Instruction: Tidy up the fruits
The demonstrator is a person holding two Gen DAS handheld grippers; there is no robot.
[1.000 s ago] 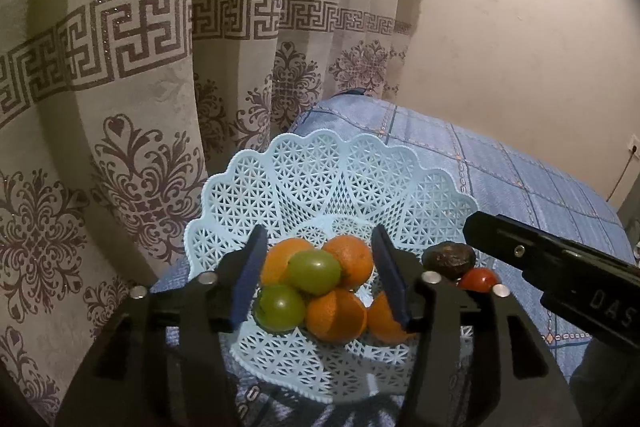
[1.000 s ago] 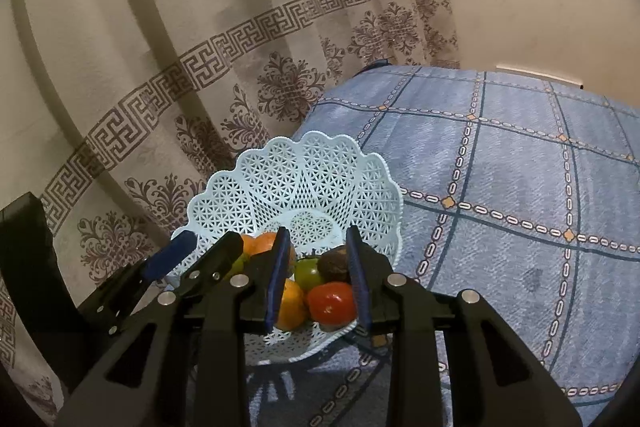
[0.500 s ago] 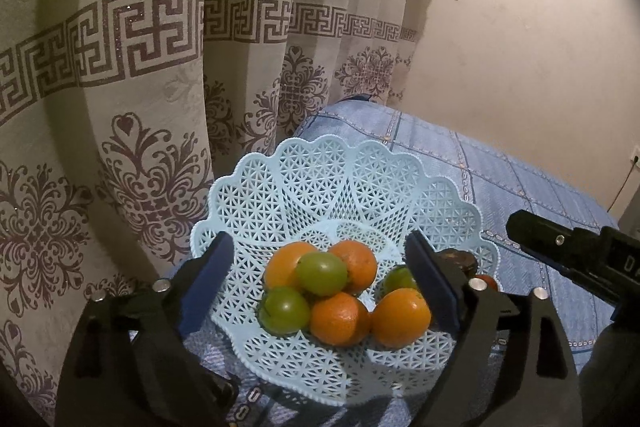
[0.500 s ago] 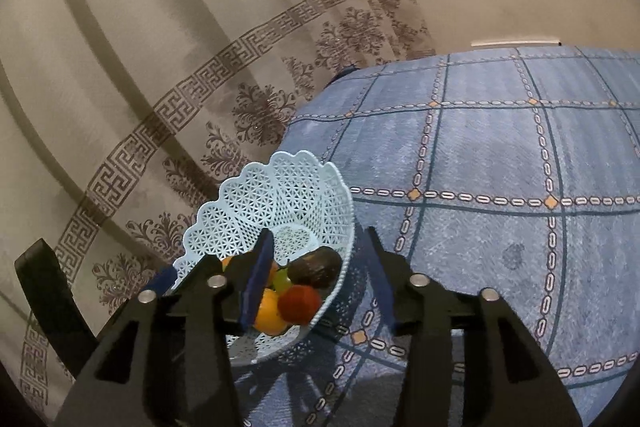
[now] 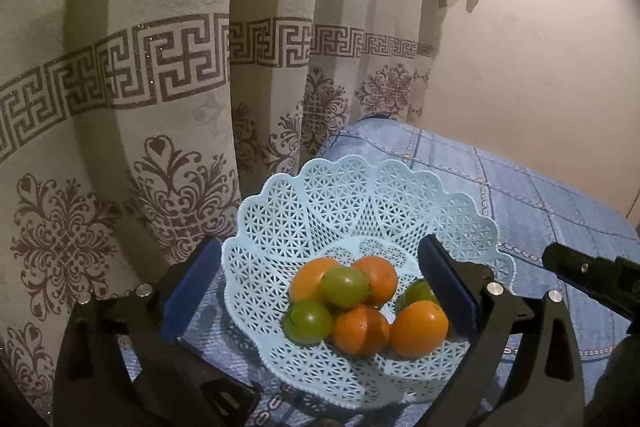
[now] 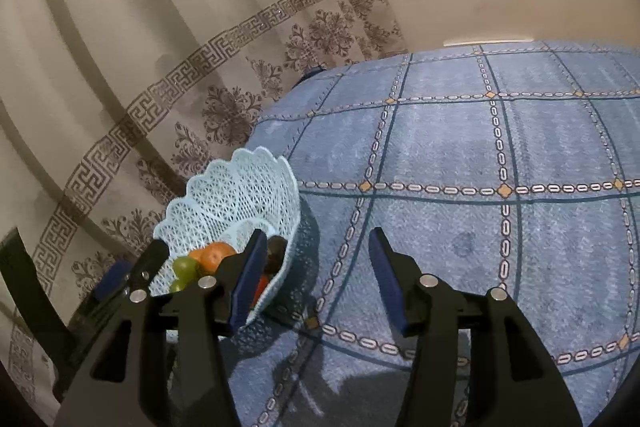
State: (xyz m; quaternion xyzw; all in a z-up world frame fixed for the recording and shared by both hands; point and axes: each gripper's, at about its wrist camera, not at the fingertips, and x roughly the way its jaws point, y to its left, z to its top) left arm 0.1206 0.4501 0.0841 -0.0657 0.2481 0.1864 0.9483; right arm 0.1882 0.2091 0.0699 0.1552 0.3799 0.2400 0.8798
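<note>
Right gripper (image 6: 316,275) now beside basket (image 6: 240,187)

Oranges (image 5: 362,329) and green fruits (image 5: 344,286) (piled) fill lattice basket (image 5: 360,203).

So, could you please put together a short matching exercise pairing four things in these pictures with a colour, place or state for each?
Column one:
1. basket
2. left gripper
3. right gripper
4. topmost fruit of the pile

Column two:
a. green
b. open over the bare blue patterned cloth, beside the basket
c. pale blue lattice with a scalloped rim
d. open, one finger on each side of the basket

Pairs: 1-c, 2-d, 3-b, 4-a
</note>
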